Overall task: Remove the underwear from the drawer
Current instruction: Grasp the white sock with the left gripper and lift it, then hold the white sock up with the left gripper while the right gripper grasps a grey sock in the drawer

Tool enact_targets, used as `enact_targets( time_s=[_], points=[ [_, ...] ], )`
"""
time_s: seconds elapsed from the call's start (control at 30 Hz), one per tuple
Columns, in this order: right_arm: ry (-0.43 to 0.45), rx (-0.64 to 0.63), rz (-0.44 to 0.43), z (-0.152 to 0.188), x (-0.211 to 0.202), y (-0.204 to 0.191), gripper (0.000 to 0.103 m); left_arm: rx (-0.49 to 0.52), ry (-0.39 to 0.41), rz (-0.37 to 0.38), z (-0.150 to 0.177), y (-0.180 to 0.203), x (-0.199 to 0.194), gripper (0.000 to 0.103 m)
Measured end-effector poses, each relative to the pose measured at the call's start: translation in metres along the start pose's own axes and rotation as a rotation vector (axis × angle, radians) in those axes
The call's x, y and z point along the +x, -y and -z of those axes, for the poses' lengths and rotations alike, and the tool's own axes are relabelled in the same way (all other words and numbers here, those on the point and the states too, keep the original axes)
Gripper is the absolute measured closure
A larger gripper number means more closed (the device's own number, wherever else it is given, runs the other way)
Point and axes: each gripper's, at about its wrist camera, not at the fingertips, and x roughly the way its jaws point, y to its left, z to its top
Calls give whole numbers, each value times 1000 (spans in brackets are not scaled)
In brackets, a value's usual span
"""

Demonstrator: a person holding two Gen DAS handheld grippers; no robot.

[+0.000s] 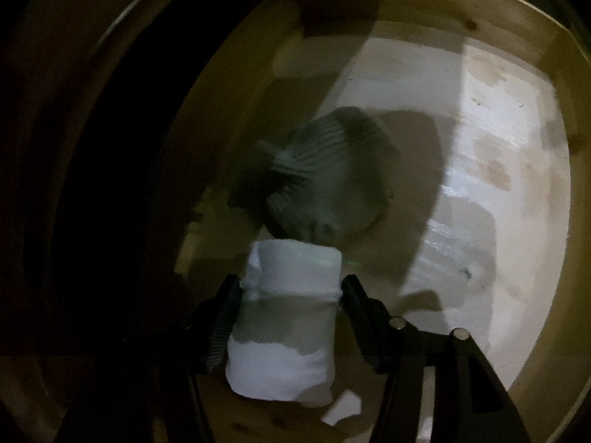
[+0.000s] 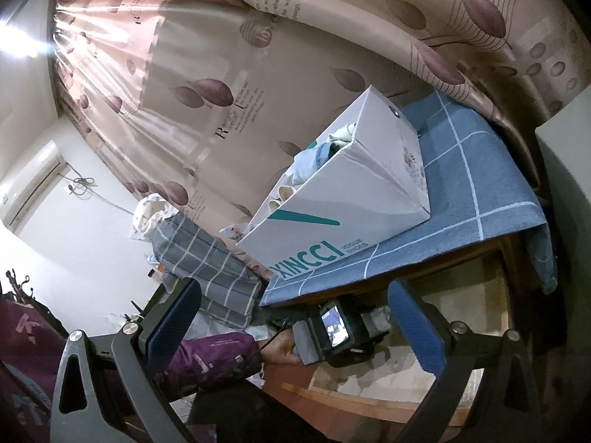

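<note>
In the left wrist view I am inside the dim wooden drawer (image 1: 509, 170). My left gripper (image 1: 291, 288) is shut on a white folded piece of underwear (image 1: 288, 317), its black fingers (image 1: 225, 313) pressing both sides. A grey ribbed garment (image 1: 328, 173) lies on the drawer floor just beyond it. In the right wrist view my right gripper (image 2: 295, 325) is open and empty, its blue pads (image 2: 413, 325) spread wide, above the open drawer (image 2: 480, 310). The left gripper's body and the hand that holds it (image 2: 332, 336) reach into the drawer.
A white XINCCI shoe box (image 2: 332, 214) with several folded clothes stands on the blue checked cloth (image 2: 480, 170) on the desk top over the drawer. A patterned curtain (image 2: 221, 74) hangs behind. A grey plaid pillow (image 2: 207, 265) lies to the left.
</note>
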Motion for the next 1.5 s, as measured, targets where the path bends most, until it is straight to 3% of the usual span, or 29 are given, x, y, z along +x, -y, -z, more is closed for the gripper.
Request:
enact_targets(
  time_s=[0.07,0.23,0.37,0.43,0.67,0.8,0.93,1.13,1.33,1.5],
  points=[
    [0,3,2,0,0,0,2,-16,-16,18,-1,-4,2,59],
    [18,27,0,-1,-3,4,2,-37,-30,72,3,-9,-3,67],
    [23,51,21,-2,-4,8,2,-27,-4,133,3,-4,-23,68],
    [-5,40,71,-1,2,8,2,-38,-3,176,2,-7,-31,68],
    [-144,-22,159,8,26,6,2,-66,82,206,1,-18,-66,68],
    [-167,-33,177,12,28,8,2,-82,114,209,-5,-13,-93,68],
    [-182,-32,193,14,30,9,2,-130,154,228,11,3,-133,68],
    [-231,-82,235,20,41,4,2,-276,257,244,19,-11,-191,68],
    [-304,-172,302,31,63,-5,2,-509,384,251,38,-36,-240,68],
    [-468,-190,339,53,109,2,2,-660,465,226,70,-48,-277,68]
  ],
)
